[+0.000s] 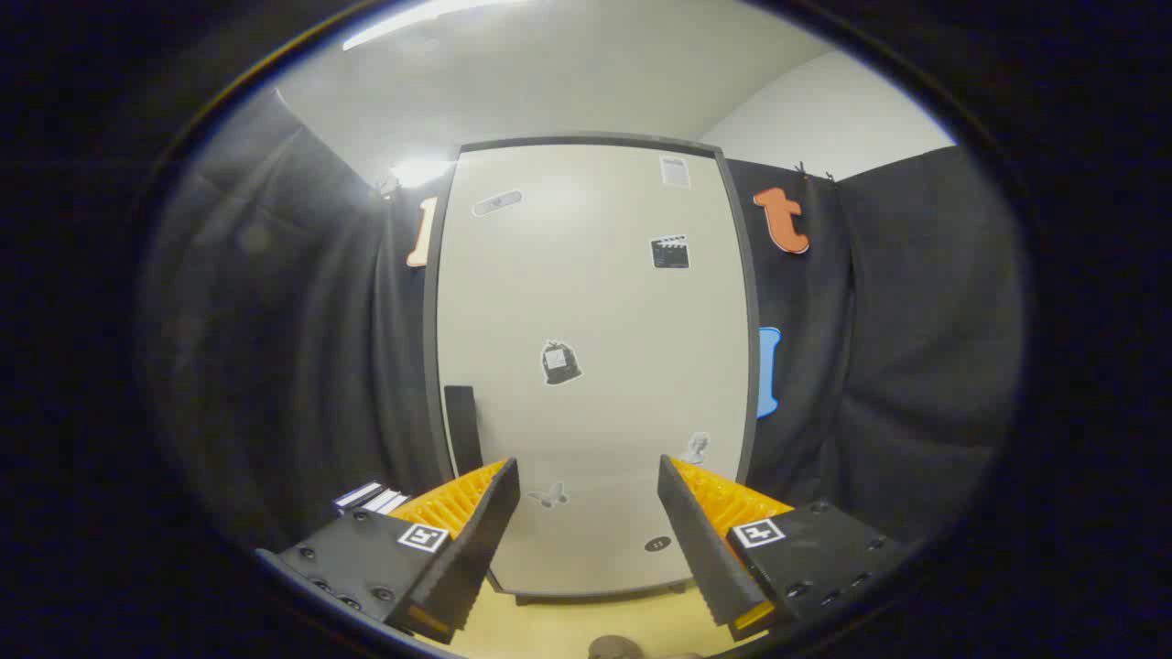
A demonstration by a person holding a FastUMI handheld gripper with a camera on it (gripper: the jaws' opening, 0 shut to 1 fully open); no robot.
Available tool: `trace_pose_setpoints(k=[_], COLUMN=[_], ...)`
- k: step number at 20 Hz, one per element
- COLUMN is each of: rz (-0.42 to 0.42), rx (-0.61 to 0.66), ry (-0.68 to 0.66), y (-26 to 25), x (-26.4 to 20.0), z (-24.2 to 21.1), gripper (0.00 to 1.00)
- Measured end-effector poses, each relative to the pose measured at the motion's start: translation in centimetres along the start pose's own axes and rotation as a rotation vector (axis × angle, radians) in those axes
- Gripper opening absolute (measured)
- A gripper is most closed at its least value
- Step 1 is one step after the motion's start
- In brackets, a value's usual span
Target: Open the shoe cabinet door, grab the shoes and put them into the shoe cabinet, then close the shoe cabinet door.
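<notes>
You're facing the shoe cabinet [593,366] square on, and its pale door [604,311] is closed, framed by a dark edge. Your hand-held gripper [589,476] is spread wide, fingers well apart with nothing between them, the door's lower part showing in the gap. A dark vertical handle [462,428] sits on the door's left side, just above and beyond your left finger. Small stickers [560,362] dot the door. The cabinet stands on a light wooden floor [586,627], with black cloth [302,366] hanging on both sides. Just beside your left finger, low down, there's something striped [371,499], too little of it visible to tell what.
</notes>
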State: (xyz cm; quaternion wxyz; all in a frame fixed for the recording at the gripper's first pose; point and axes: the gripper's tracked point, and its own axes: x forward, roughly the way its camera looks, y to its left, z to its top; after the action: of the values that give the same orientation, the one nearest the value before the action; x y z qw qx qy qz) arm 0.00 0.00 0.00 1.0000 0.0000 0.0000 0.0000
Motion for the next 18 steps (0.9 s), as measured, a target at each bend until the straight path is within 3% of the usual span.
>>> trace_pose_setpoints(k=[18], rz=[-0.008], rx=[0.013], ry=[0.001], y=[-0.2], x=[1.8], z=[-0.1], gripper=[0.97])
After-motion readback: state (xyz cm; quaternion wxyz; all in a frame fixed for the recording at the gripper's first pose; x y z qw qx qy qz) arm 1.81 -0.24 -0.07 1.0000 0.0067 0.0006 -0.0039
